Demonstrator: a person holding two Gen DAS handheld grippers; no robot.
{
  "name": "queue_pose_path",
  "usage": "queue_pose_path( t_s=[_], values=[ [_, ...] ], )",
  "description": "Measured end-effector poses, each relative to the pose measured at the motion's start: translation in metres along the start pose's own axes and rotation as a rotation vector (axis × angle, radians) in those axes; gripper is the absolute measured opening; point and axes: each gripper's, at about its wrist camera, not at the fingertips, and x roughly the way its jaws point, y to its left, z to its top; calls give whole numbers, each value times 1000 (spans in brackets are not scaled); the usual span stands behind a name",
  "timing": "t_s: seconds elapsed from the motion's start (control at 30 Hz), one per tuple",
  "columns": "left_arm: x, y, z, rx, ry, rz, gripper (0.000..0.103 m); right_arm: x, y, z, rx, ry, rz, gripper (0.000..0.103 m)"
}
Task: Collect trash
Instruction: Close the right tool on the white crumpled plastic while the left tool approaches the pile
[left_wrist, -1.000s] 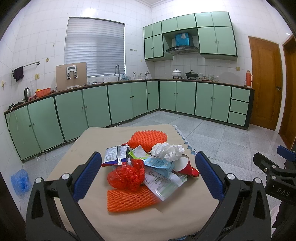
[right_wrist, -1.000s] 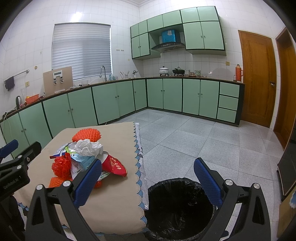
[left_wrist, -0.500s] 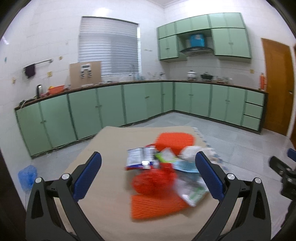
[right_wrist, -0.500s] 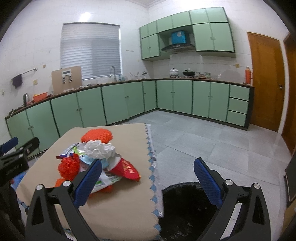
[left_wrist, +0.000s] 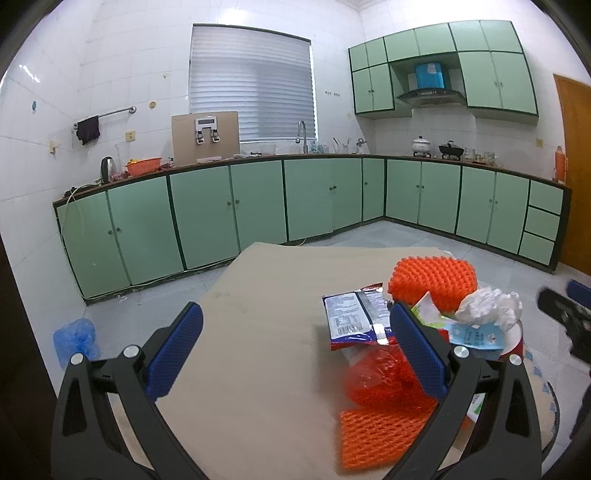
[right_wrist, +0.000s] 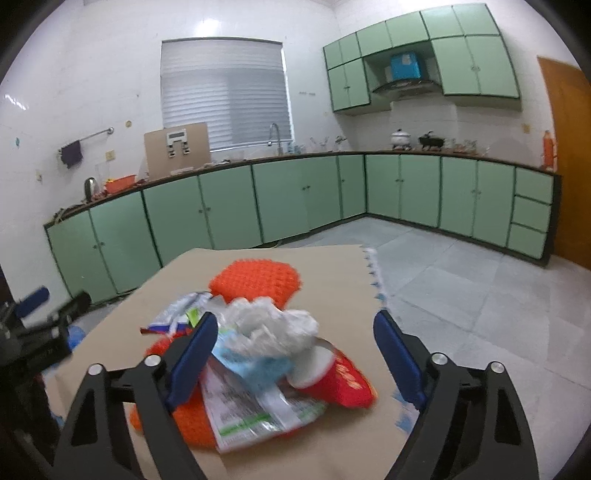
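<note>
While the trash pile (right_wrist: 258, 354) lies heaped on the tan desk (left_wrist: 258, 332) toward its right edge, the right gripper (right_wrist: 291, 350) hovers over it, fingers spread and gripping nothing, having just narrowed slightly around the crumpled white tissue (right_wrist: 273, 325). Left of the pile, the left gripper (left_wrist: 295, 343) hangs with fingers released and empty, one finger (left_wrist: 417, 350) overlapping the red mesh bag (left_wrist: 373, 376).
</note>
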Motion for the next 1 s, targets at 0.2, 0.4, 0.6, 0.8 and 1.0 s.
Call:
queue_pose_path(
  t_s=[0.2, 0.4, 0.6, 0.8, 1.0],
  values=[
    [15, 3, -9, 4, 31, -4, 98, 38, 13, 0, -30, 37, 18, 83],
    [23, 8, -15, -14, 52, 2, 98, 56, 19, -10, -47, 92, 34, 70],
    [24, 0, -16, -15, 58, -9, 98, 55, 16, -13, -51, 106, 81, 41],
    [24, -15, -18, -3, 67, -29, 98, 45, 10, -12, -61, 74, 128, 16],
    [24, -30, -24, 18, 80, -64, 98, 31, 8, -6, -65, 35, 145, 14]
  ],
)
